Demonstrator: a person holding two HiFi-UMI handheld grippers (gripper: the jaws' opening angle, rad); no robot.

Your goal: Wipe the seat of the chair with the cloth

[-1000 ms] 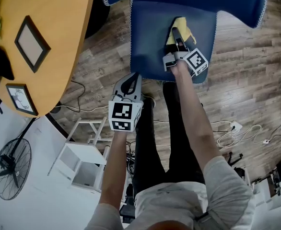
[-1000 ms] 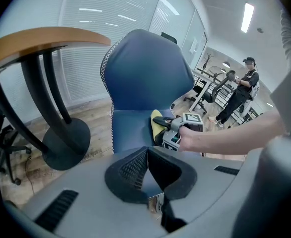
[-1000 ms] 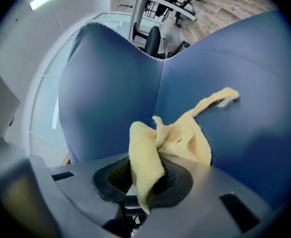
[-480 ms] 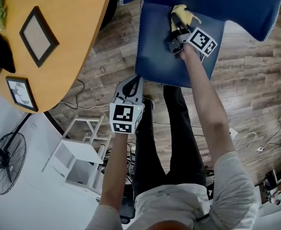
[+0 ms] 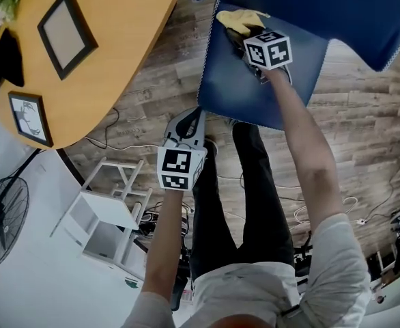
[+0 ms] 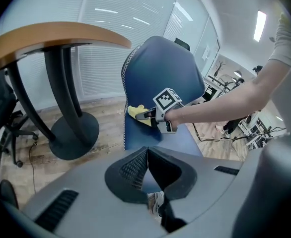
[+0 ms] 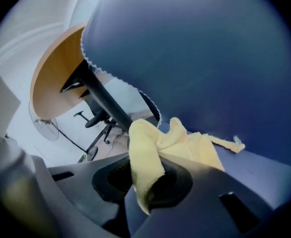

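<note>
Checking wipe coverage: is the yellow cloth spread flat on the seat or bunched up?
Bunched: the yellow cloth is crumpled, pinched in the right gripper, its folds trailing onto the blue chair seat.

Right gripper (image 5: pixel 249 34) extended, jaws clamped, left gripper (image 5: pixel 186 120) low, jaws together

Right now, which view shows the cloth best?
Right gripper view: the cloth fills the centre, pinched in the right gripper, trailing onto the seat. Head view shows only a corner beyond the gripper; left gripper view, a distant patch.
</note>
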